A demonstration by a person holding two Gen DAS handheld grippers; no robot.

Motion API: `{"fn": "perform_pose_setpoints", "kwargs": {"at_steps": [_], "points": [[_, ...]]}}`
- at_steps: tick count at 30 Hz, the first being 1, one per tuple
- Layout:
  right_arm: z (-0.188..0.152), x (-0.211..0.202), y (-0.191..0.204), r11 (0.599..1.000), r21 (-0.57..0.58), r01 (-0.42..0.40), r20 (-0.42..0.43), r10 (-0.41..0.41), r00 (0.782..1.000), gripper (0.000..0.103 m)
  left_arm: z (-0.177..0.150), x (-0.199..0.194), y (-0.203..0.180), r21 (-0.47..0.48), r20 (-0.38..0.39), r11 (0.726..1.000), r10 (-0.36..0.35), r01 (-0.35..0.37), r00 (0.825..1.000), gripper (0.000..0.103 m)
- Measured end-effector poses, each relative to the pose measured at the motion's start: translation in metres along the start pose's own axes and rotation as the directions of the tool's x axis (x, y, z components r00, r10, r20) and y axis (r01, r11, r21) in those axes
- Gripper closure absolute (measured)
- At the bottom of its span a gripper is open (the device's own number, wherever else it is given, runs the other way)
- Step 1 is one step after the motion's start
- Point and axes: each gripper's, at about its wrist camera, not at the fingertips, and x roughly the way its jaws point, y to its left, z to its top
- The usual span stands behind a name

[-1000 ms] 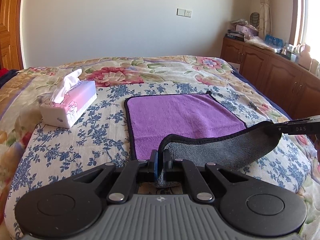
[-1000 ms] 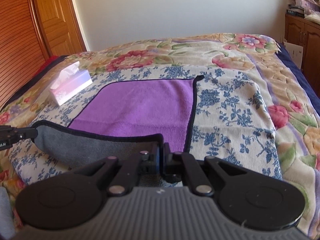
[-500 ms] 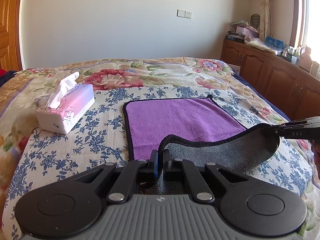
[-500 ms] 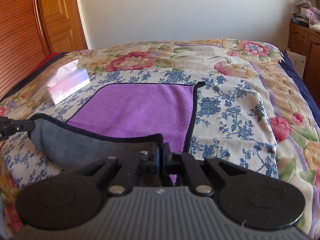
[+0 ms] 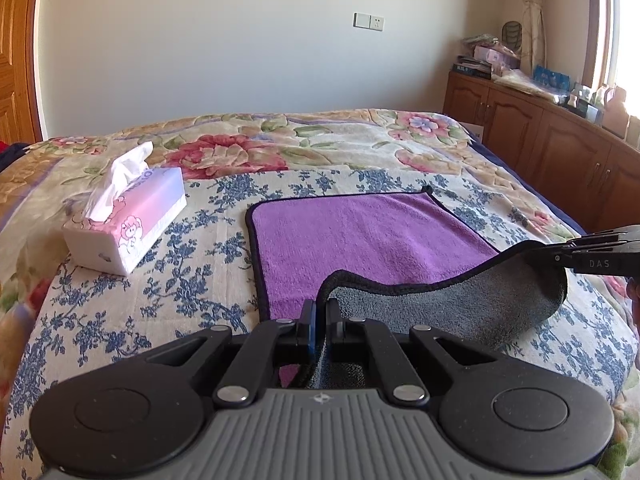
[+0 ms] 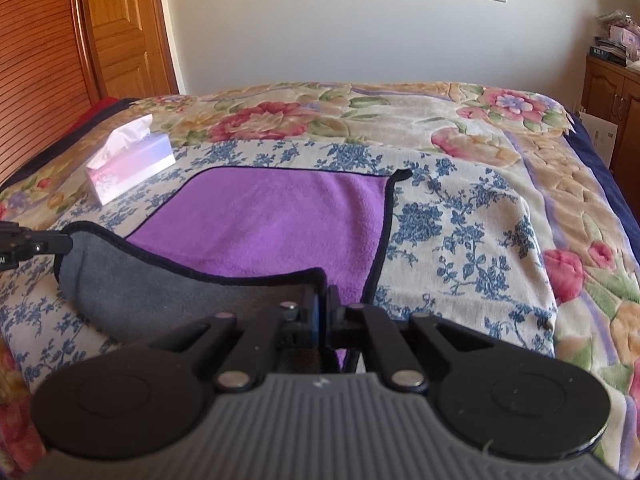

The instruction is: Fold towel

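Observation:
A purple towel point(image 5: 360, 236) with a grey underside and black trim lies on the bed; it also shows in the right wrist view point(image 6: 272, 224). Its near edge is lifted and curls over, grey side up. My left gripper point(image 5: 320, 308) is shut on the near left corner. My right gripper point(image 6: 322, 296) is shut on the near right corner. Each gripper shows in the other's view, the right one point(image 5: 576, 254) at the right edge and the left one point(image 6: 44, 245) at the left edge. The far half lies flat.
A pink tissue box point(image 5: 128, 232) stands on the bed left of the towel, also in the right wrist view point(image 6: 128, 164). A wooden cabinet point(image 5: 552, 152) with clutter runs along the right wall. A wooden door point(image 6: 124, 32) is at the left.
Both grippers have lifted the near edge higher and carried it forward over the purple side. The grey fold covers more of the towel.

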Motion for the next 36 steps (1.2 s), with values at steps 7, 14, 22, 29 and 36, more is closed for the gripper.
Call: {"fn": "perform_pose_setpoints", "kwargs": {"at_steps": [7,14,22,29,36], "points": [[0.009,-0.003,-0.002,1.0,-0.006,-0.002,0.037,0.002,0.999,0.099,0.006,0.001,0.004,-0.009,0.011,1.0,0.007,-0.007,1.0,0.098],[0.017,-0.003,-0.002,1.0,-0.021,0.001,0.067,0.0,0.998,0.099,0.011,0.001,0.002,-0.003,0.019,1.0,0.016,-0.016,1.0,0.098],[0.024,-0.002,0.001,0.999,-0.046,0.009,0.089,-0.005,0.996,0.099,0.016,0.0,0.003,-0.012,0.023,0.999,0.03,-0.03,0.999,0.098],[0.027,0.001,0.001,0.998,-0.06,0.021,0.097,-0.015,0.995,0.099,0.024,0.004,0.001,0.0,0.03,1.0,0.032,-0.032,0.999,0.098],[0.03,0.008,0.002,0.997,-0.073,0.028,0.099,-0.021,0.995,0.099,0.03,0.011,0.003,0.003,0.034,0.999,0.033,-0.034,0.999,0.098]]}}
